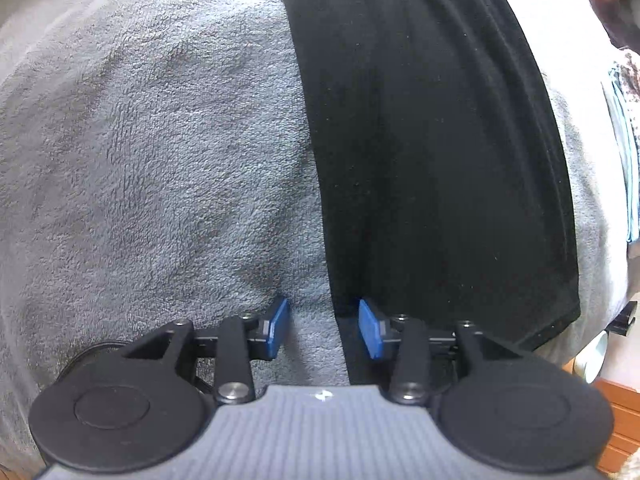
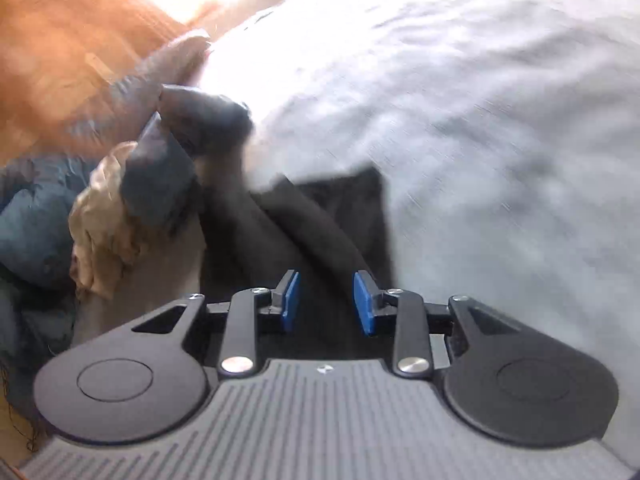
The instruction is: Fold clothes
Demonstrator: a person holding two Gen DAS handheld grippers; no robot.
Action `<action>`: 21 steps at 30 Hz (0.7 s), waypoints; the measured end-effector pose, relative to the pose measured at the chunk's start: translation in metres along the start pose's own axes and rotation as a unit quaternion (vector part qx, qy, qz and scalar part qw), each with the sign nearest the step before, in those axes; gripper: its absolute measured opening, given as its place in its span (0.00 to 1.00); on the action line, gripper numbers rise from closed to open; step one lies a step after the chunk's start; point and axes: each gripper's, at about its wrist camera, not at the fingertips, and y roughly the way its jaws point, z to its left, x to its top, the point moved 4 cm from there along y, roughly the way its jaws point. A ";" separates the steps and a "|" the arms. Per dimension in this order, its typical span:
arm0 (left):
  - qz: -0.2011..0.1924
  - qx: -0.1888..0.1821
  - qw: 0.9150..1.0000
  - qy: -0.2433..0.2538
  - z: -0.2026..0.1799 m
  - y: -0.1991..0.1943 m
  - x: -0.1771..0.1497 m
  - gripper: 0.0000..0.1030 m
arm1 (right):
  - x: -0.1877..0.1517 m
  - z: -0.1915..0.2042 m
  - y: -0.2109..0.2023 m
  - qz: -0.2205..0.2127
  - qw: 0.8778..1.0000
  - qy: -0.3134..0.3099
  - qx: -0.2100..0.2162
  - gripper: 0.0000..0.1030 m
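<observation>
In the left wrist view the left gripper (image 1: 324,326) points down at a grey fleece blanket (image 1: 160,160) that fills the left and middle of the frame. Its blue pads (image 1: 279,326) stand apart with nothing pinched; the long edge of a black garment (image 1: 420,160) runs just between them, and the garment stretches from the lower middle up to the top of the frame, lying flat in a folded strip.

The right wrist view is blurred. The right gripper (image 2: 325,302) is released too, its pads parted above a rumpled end of the same black garment (image 2: 320,216) at the frame's centre. Left of it lies a pile of clothes (image 2: 100,220), blue and beige, with orange-brown floor (image 2: 60,40) at upper left.
</observation>
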 end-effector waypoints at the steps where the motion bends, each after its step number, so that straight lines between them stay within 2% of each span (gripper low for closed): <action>1: 0.001 -0.001 1.000 0.000 0.001 0.000 0.001 0.40 | 0.010 0.005 0.014 -0.001 1.000 -0.004 0.003 0.29; 6: 0.006 -0.005 1.000 -0.003 0.006 -0.002 0.003 0.41 | 0.042 0.015 0.075 0.016 1.000 -0.024 0.007 0.32; 12: 0.011 -0.010 1.000 -0.005 0.011 -0.003 0.006 0.42 | 0.052 0.023 0.111 0.058 0.997 -0.033 0.023 0.34; 14: 0.013 -0.011 1.000 -0.005 0.013 -0.004 0.007 0.43 | 0.049 0.028 0.114 0.060 0.997 -0.051 0.025 0.23; 15: 0.014 -0.011 1.000 -0.005 0.014 -0.004 0.008 0.43 | 0.048 0.031 0.114 0.058 0.996 -0.060 0.025 0.06; 18: 0.016 -0.011 1.000 -0.006 0.016 -0.005 0.009 0.43 | 0.048 0.042 0.091 0.011 0.996 -0.083 0.020 0.06; 21: 0.017 -0.011 1.000 -0.004 0.019 -0.006 0.010 0.44 | 0.051 0.036 0.077 -0.029 0.997 -0.074 -0.001 0.06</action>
